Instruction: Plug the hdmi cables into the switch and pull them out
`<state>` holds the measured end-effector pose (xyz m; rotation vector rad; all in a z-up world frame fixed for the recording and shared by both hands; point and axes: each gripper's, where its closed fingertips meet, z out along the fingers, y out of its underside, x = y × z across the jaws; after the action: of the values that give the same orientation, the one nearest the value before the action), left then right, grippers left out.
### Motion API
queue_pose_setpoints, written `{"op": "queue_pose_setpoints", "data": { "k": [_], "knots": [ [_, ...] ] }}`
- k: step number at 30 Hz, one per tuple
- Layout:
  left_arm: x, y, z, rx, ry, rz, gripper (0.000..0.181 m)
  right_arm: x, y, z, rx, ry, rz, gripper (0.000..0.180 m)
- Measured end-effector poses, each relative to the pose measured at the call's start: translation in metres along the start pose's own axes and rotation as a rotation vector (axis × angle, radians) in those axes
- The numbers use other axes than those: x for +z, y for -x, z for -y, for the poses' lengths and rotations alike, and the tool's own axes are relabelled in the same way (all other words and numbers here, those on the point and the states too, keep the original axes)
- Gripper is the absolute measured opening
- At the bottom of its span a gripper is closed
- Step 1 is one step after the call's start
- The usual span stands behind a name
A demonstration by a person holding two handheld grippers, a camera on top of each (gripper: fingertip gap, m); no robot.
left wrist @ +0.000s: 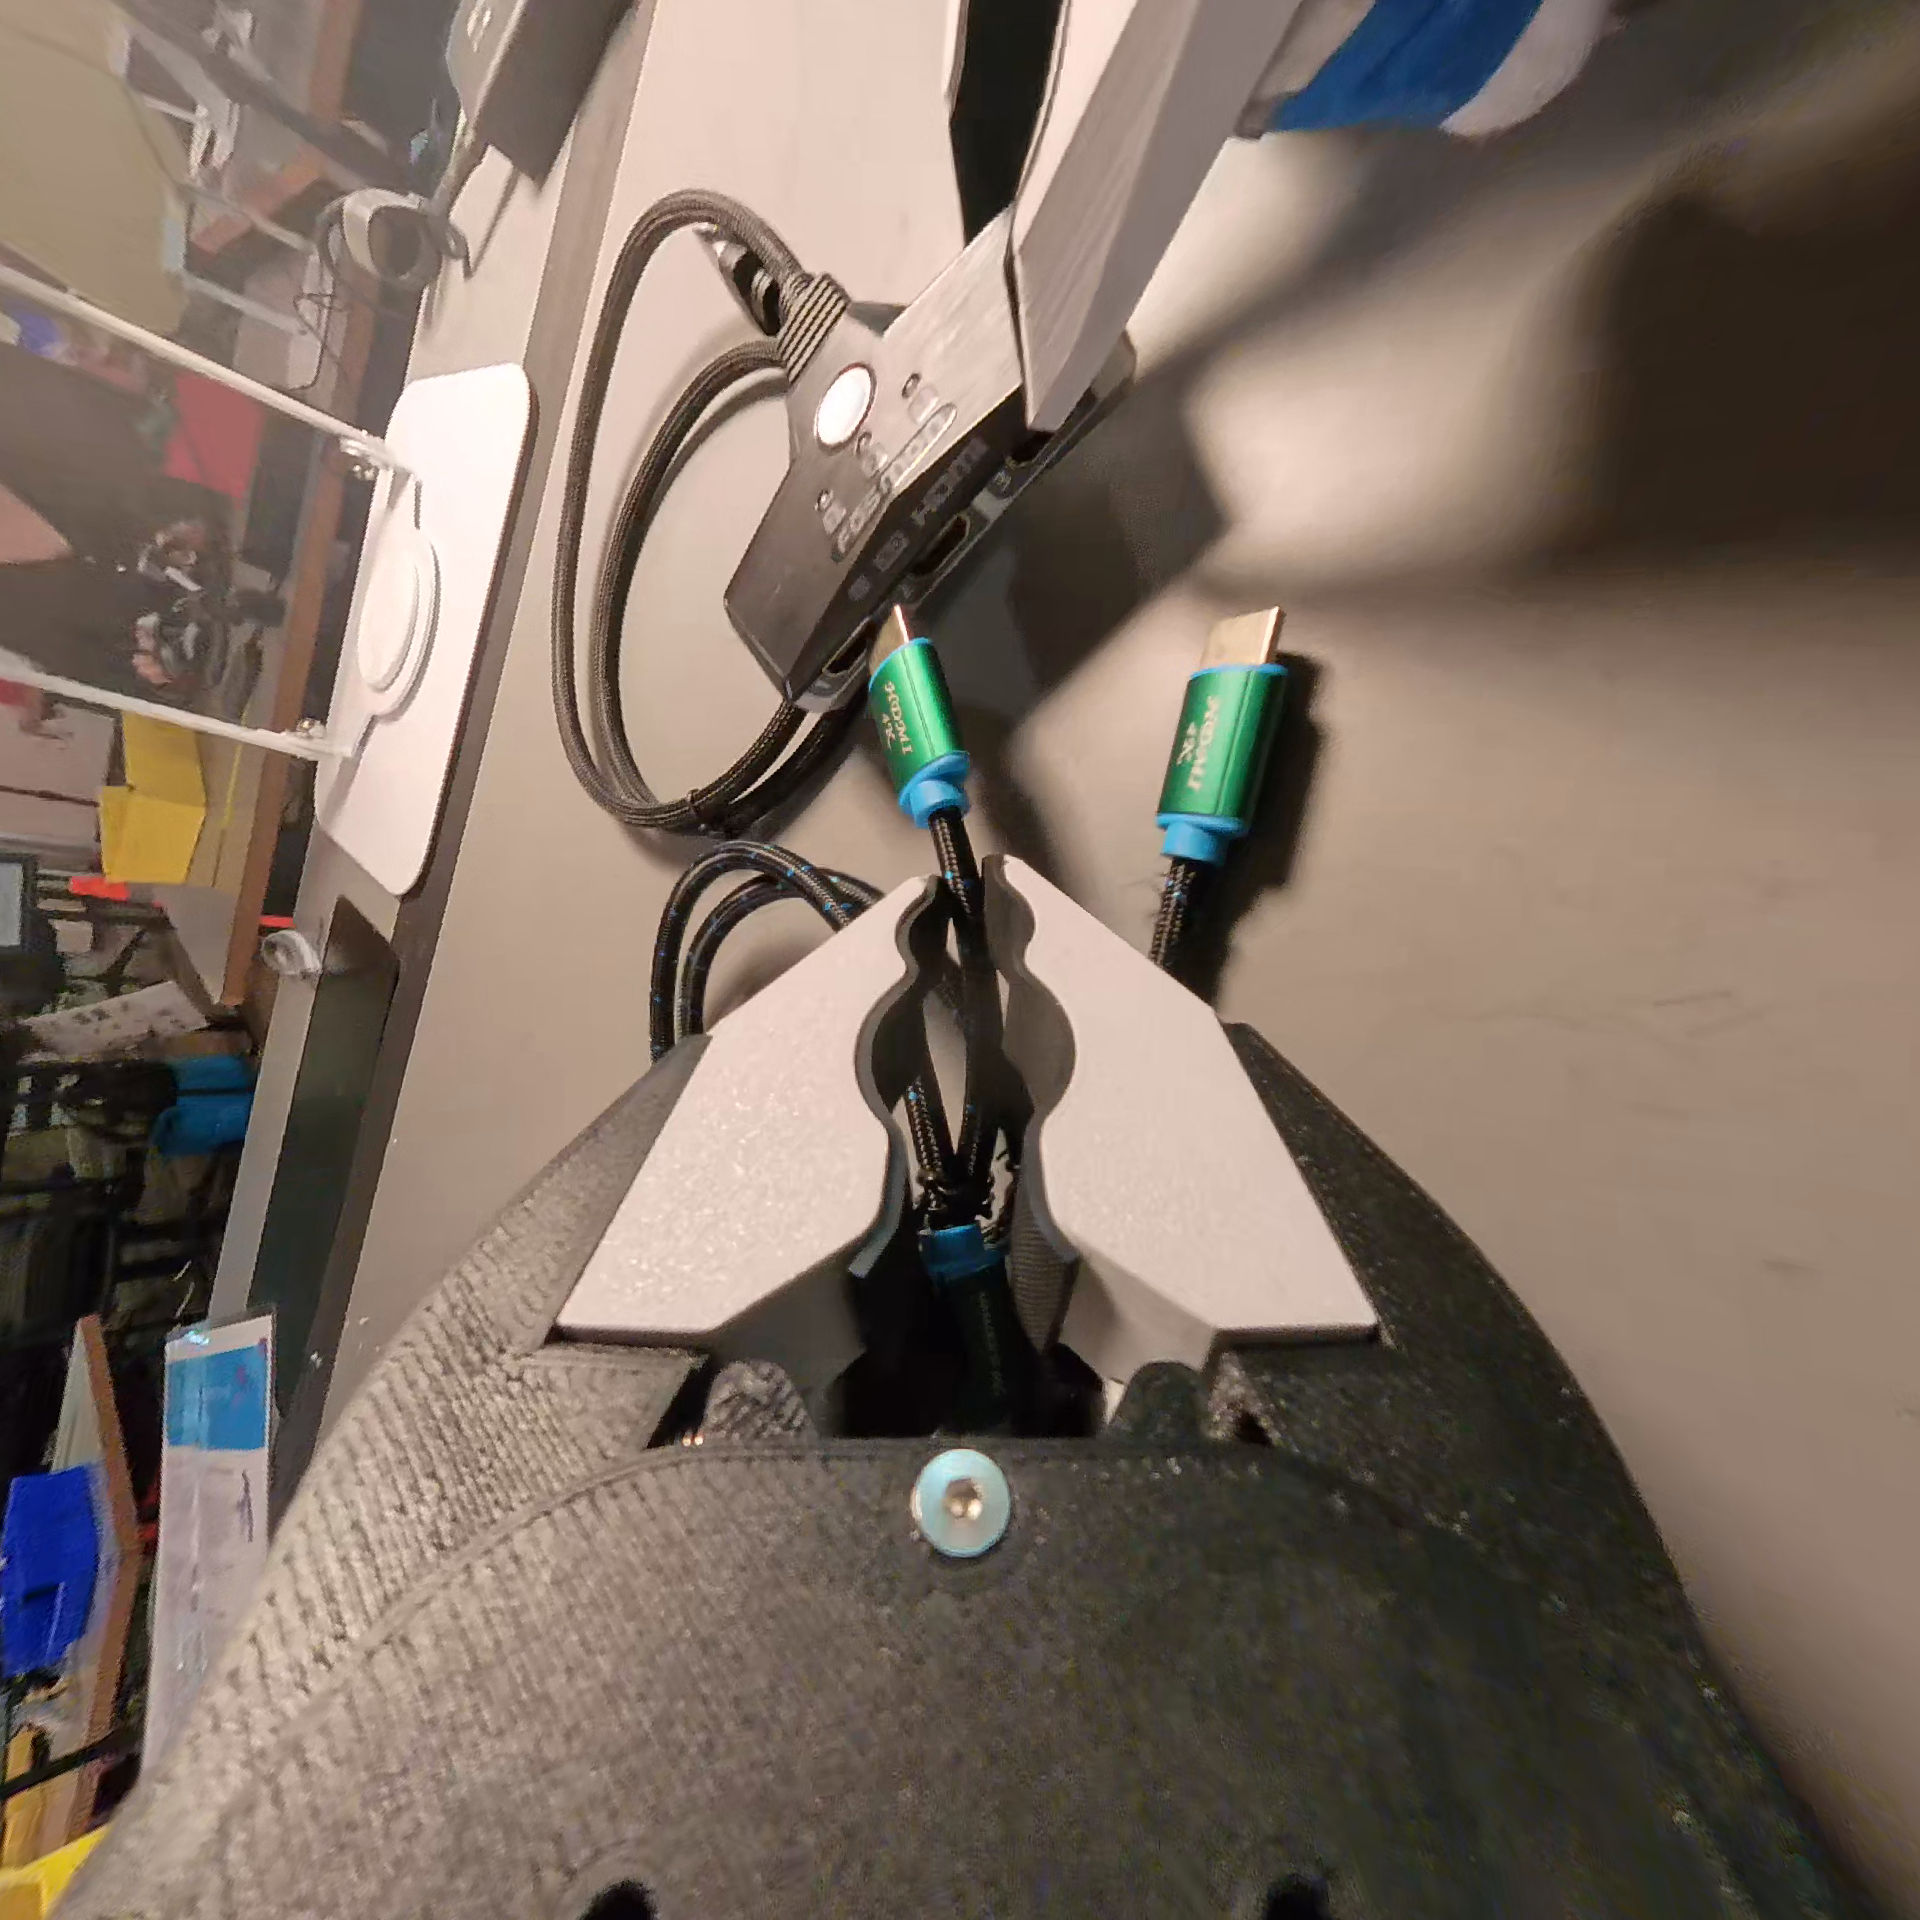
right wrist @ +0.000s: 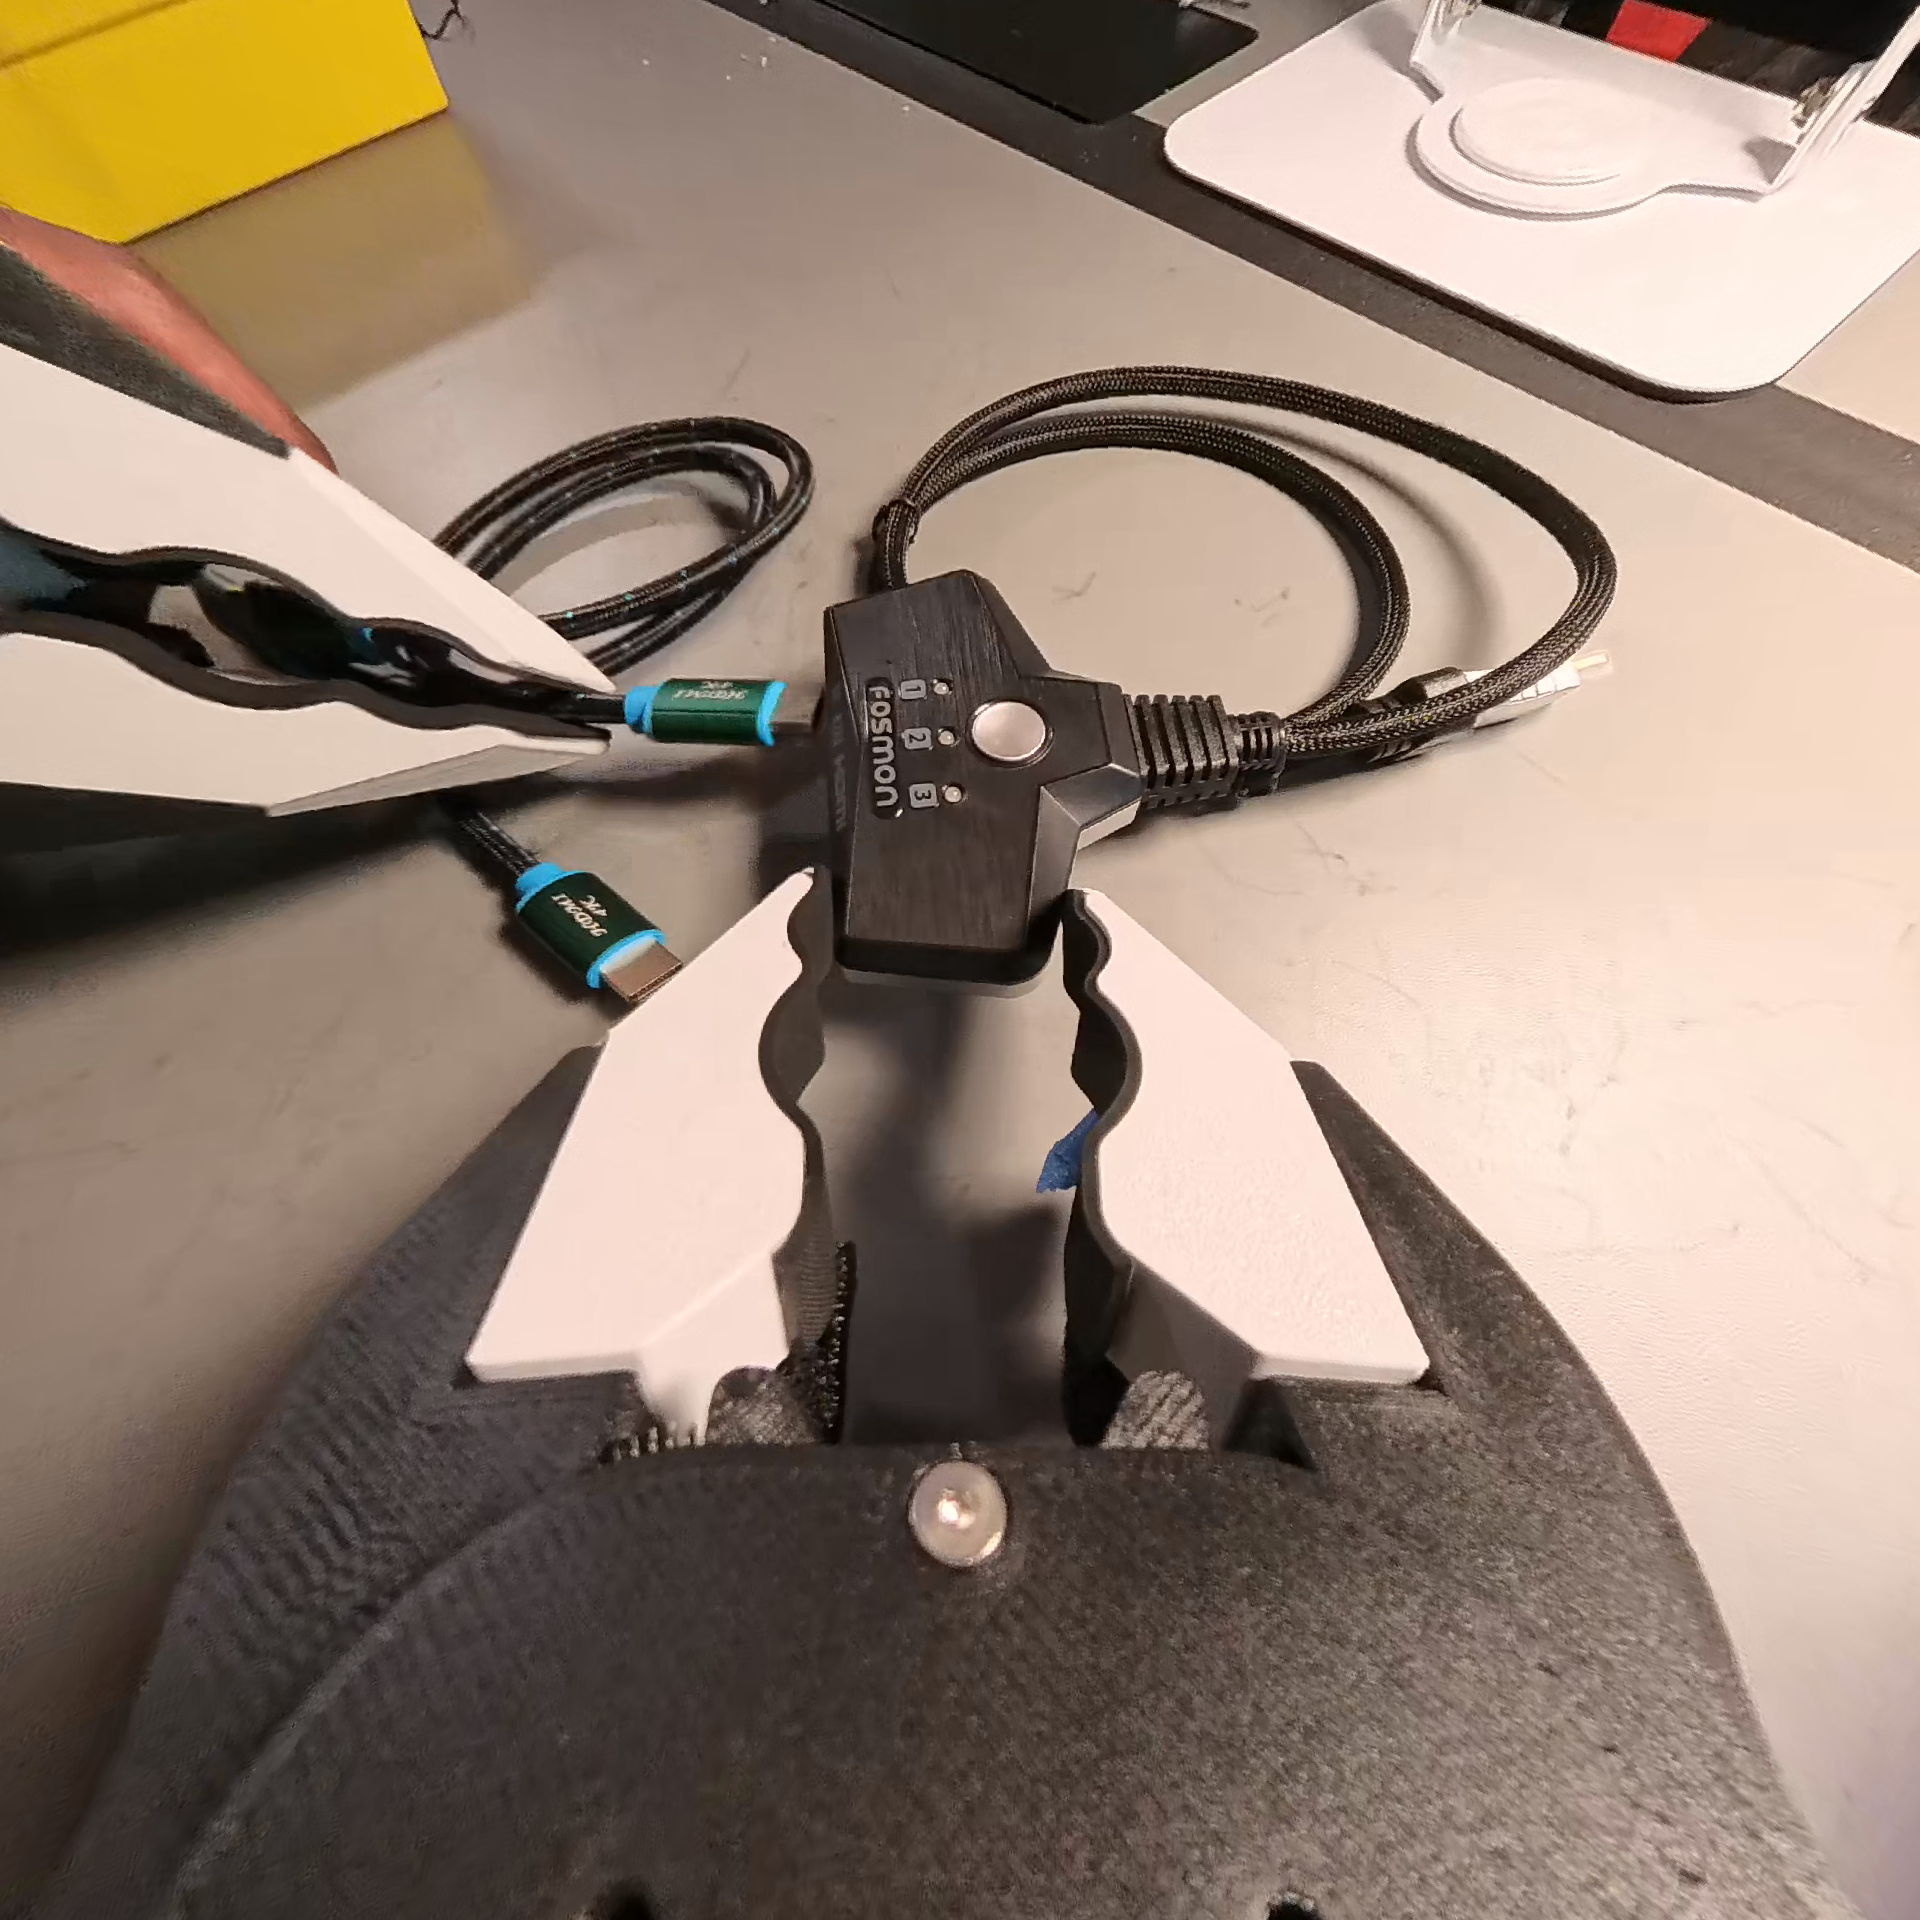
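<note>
The black HDMI switch [right wrist: 935, 810] lies on the grey table, and my right gripper [right wrist: 940, 909] is shut on its near end. It also shows in the left wrist view [left wrist: 883, 488]. My left gripper [left wrist: 966, 883] is shut on the black braided cable just behind a green HDMI plug [left wrist: 914, 717]. The plug's metal tip sits at the mouth of the switch's outermost side port [right wrist: 800, 717], with most of the tip still showing. A second green plug [right wrist: 587, 925] lies loose on the table beside the switch. My left gripper shows in the right wrist view [right wrist: 608, 715] too.
The switch's thick black output cable [right wrist: 1351, 520] loops on the table behind it. The thin cable's coil [right wrist: 644, 520] lies to the left. A white stand base [right wrist: 1558, 208] sits at the back right, and a yellow box [right wrist: 208, 94] at the back left.
</note>
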<state>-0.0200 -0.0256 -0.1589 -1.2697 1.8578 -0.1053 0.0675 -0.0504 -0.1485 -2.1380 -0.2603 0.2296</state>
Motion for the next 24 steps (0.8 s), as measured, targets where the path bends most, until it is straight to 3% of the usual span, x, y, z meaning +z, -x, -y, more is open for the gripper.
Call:
{"op": "queue_pose_setpoints", "data": {
  "k": [15, 24],
  "knots": [
    [0.007, 0.008, -0.004, 0.126, 0.05, 0.134, 0.006, 0.0, -0.001, -0.001, -0.024, 0.002, -0.037, 0.045],
    [0.01, 0.018, -0.011, 0.072, 0.073, 0.168, 0.006, 0.001, 0.001, -0.003, -0.074, 0.017, -0.059, 0.046]
  ]
}}
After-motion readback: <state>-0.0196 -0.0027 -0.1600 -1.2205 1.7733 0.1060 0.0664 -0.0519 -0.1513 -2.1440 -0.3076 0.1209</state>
